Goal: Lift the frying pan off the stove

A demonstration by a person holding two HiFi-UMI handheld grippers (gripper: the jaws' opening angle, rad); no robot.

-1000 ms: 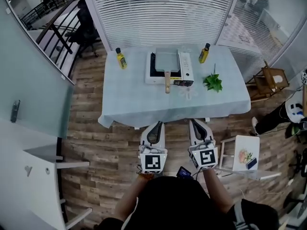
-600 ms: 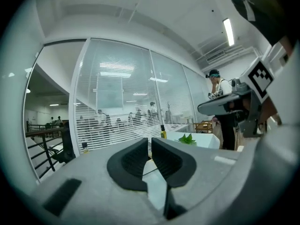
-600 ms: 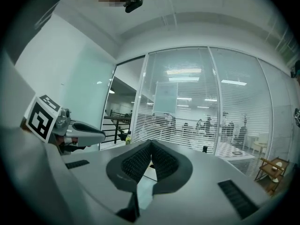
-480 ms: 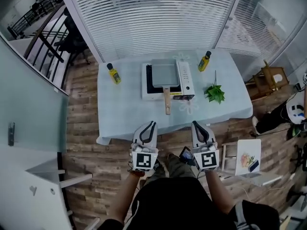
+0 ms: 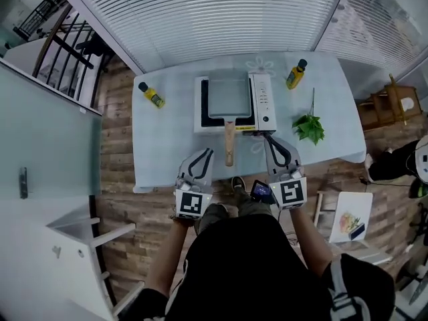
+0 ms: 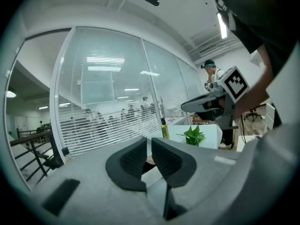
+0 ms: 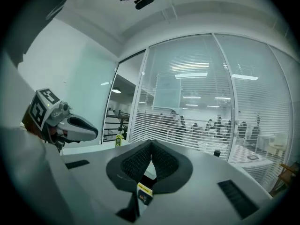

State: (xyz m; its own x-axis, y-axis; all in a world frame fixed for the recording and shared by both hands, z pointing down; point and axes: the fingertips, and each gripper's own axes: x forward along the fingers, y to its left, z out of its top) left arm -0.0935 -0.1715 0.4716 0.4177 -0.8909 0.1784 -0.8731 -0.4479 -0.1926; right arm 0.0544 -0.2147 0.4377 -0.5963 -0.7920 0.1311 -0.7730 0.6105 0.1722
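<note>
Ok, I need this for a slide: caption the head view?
Left gripper and right gripper, both shut, flank the handle of the pan on the stove, over the table.

Grey is seen on the square metal frying pan (image 5: 229,93), tan on its wooden handle (image 5: 229,147), white on the boxy stove (image 5: 265,99), pale blue on the tablecloth (image 5: 167,154), green on the leafy sprig (image 5: 310,127).

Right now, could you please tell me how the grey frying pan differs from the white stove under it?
The grey rectangular frying pan is smaller and sits on top; the white portable stove is wider and rests on the pale-clothed table. The pan has a wooden handle jutting past the stove's front edge; the stove has a control strip on its right side. Both are rectangular.
</note>
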